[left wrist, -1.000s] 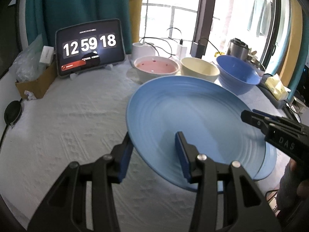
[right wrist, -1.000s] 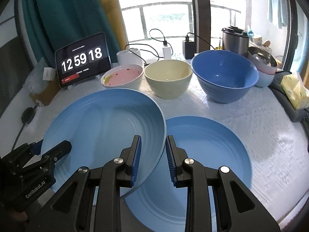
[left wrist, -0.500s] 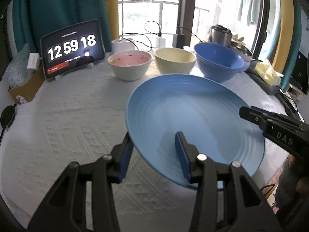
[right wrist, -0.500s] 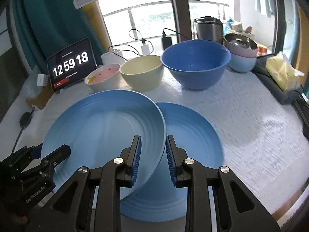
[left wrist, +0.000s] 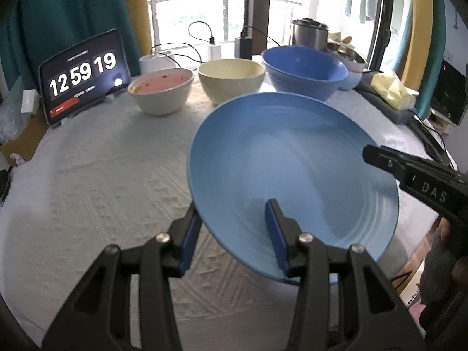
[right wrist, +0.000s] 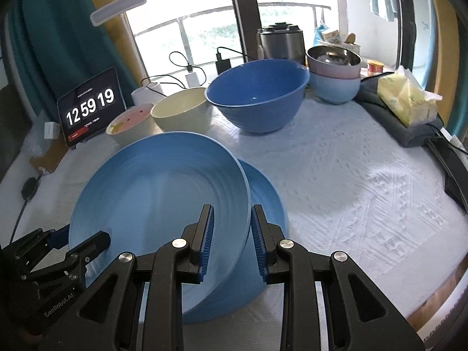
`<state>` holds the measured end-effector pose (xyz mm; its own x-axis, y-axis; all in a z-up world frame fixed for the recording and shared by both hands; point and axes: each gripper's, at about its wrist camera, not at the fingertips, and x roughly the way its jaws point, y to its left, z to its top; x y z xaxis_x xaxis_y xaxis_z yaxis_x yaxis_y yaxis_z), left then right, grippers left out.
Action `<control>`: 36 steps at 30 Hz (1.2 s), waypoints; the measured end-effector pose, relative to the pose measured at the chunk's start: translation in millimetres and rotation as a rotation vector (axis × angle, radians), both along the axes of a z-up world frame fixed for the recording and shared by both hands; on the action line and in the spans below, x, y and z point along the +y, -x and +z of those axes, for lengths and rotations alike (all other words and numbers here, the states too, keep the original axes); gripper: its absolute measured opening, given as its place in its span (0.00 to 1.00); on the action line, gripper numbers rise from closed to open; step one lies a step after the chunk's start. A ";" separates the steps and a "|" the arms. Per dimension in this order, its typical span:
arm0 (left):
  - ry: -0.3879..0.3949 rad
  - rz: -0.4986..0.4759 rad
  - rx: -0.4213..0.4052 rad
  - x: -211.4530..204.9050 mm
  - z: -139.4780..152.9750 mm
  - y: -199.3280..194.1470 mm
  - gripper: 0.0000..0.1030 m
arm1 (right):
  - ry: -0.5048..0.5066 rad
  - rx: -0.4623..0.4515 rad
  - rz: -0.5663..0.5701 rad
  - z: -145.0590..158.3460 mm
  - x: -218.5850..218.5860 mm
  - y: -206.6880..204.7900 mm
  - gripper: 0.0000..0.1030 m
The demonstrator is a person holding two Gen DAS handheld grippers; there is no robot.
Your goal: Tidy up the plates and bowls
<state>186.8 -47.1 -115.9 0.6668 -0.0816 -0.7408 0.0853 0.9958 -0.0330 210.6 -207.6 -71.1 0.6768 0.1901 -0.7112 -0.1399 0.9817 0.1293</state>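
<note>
Left hand-held gripper [left wrist: 232,235] clamps the near-left rim of the upper blue plate [left wrist: 292,175], one finger under, one on the inside face. Right hand-held gripper [right wrist: 231,244] straddles the same plate's right rim with both pads beside the edge; cannot tell whether the pads actually touch it. Plate is tilted and raised off the white-clothed surface [right wrist: 351,181], partly overlapping a second blue plate [right wrist: 269,204] that lies flat beneath. Behind: pink-lined bowl [left wrist: 161,93], cream bowl [left wrist: 231,80], large blue bowl [left wrist: 304,70] in a row. Tablet clock [left wrist: 83,76] reads 12 59 19.
</note>
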 end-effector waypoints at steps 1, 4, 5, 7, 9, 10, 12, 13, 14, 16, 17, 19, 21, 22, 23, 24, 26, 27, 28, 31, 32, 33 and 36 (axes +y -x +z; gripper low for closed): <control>-0.001 -0.003 0.002 -1.8 -0.4 -0.8 0.44 | -0.005 0.005 -0.003 -1.2 -3.3 -0.6 0.27; -0.009 -0.015 0.006 -9.1 -2.2 -3.1 0.44 | -0.014 0.015 -0.014 -4.2 -10.2 -2.7 0.27; -0.013 -0.018 0.009 -11.4 -3.3 -4.0 0.44 | -0.015 0.016 -0.017 -4.6 -11.9 -3.4 0.27; -0.014 -0.023 0.019 -14.8 -5.2 -5.9 0.44 | -0.018 0.017 -0.023 -5.3 -15.4 -3.7 0.27; -0.017 -0.022 0.031 -16.8 -6.3 -8.7 0.45 | -0.019 0.018 -0.032 -6.3 -18.9 -3.9 0.27; -0.022 -0.020 0.032 -17.8 -6.6 -9.6 0.45 | -0.021 0.020 -0.036 -6.8 -20.9 -4.0 0.27; -0.025 -0.019 0.040 -18.2 -7.7 -11.4 0.45 | -0.037 0.028 -0.036 -8.2 -24.3 -5.0 0.27; -0.024 -0.019 0.044 -18.5 -8.5 -12.2 0.45 | -0.039 0.030 -0.036 -8.6 -25.2 -5.4 0.27; -0.024 -0.018 0.048 -18.3 -9.1 -12.8 0.45 | -0.038 0.031 -0.037 -9.3 -25.4 -5.5 0.27; -0.028 -0.018 0.053 -18.7 -9.6 -13.8 0.45 | -0.040 0.033 -0.041 -10.2 -25.9 -5.4 0.27; -0.028 -0.018 0.055 -18.7 -9.7 -14.3 0.45 | -0.044 0.033 -0.044 -10.2 -26.8 -5.3 0.28; -0.027 -0.018 0.055 -19.1 -9.7 -15.0 0.45 | -0.047 0.029 -0.052 -9.2 -28.9 -6.4 0.27; -0.024 -0.017 0.053 -18.3 -8.8 -15.2 0.45 | -0.049 0.020 -0.053 -7.9 -30.8 -6.9 0.27; -0.022 -0.016 0.052 -18.0 -8.6 -15.1 0.45 | -0.049 0.017 -0.053 -7.1 -31.3 -7.1 0.27; -0.020 -0.010 0.049 -16.8 -7.7 -15.0 0.46 | -0.048 0.013 -0.054 -6.3 -31.8 -7.4 0.27; -0.019 -0.006 0.046 -15.9 -7.0 -15.1 0.46 | -0.050 0.011 -0.054 -5.9 -32.7 -7.8 0.27; -0.017 0.005 0.042 -13.8 -6.0 -15.4 0.46 | -0.051 0.011 -0.056 -6.2 -33.8 -8.9 0.27; -0.014 0.013 0.040 -11.9 -5.4 -15.7 0.46 | -0.052 0.013 -0.057 -6.9 -34.4 -9.5 0.27; -0.011 0.020 0.038 -10.6 -5.0 -16.0 0.46 | -0.053 0.015 -0.057 -7.5 -34.7 -9.6 0.27; -0.008 0.030 0.037 -9.0 -4.9 -17.1 0.46 | -0.056 0.022 -0.062 -10.7 -35.6 -9.5 0.27; -0.005 0.031 0.038 -8.7 -5.5 -17.5 0.46 | -0.058 0.027 -0.066 -12.5 -36.2 -10.1 0.27; -0.003 0.031 0.040 -8.9 -6.5 -17.6 0.46 | -0.058 0.030 -0.069 -14.1 -36.7 -10.6 0.27; -0.006 0.033 0.051 -10.1 -9.9 -20.5 0.46 | -0.055 0.047 -0.075 -20.3 -38.5 -13.3 0.27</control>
<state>207.3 -57.3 -125.8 0.6304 -0.0556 -0.7742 0.0511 0.9982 -0.0301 223.8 -246.2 -91.4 0.6567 0.1798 -0.7324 -0.0589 0.9804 0.1879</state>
